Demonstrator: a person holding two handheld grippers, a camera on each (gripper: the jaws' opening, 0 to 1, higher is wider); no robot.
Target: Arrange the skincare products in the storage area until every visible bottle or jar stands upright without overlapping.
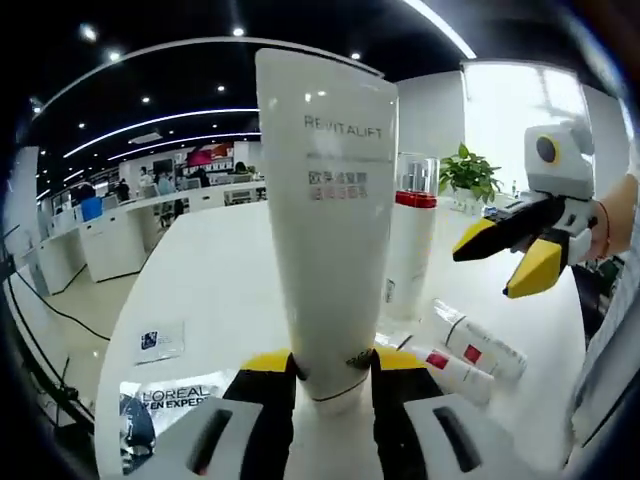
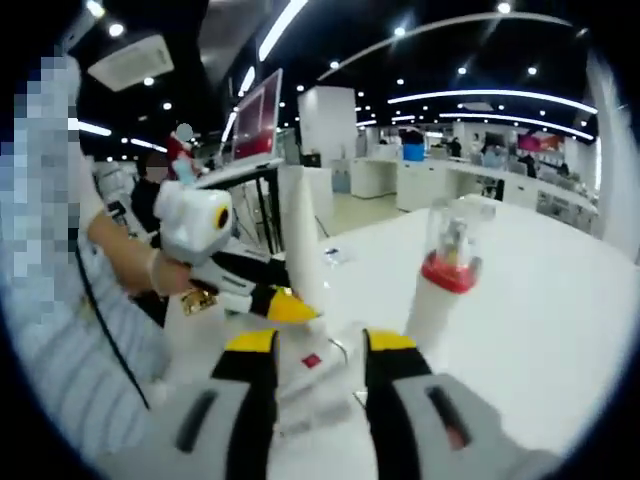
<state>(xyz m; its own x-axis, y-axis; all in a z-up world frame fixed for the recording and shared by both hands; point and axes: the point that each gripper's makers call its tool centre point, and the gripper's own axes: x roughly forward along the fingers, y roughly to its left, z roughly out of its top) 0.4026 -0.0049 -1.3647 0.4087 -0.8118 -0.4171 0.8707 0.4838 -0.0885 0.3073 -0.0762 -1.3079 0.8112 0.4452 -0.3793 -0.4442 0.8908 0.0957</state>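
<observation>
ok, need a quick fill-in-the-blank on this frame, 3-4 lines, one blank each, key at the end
1. The left hand-held gripper is shut on a white tube printed with the word ____.
2. The white bottle standing behind the tube has a ____ band under its clear cap.
3. Two small tubes beside that bottle are ____ on the white table, not upright.
4. The right hand-held gripper hovers with its jaws ____.

Missing words: REVITALIFT; red; lying; open
</observation>
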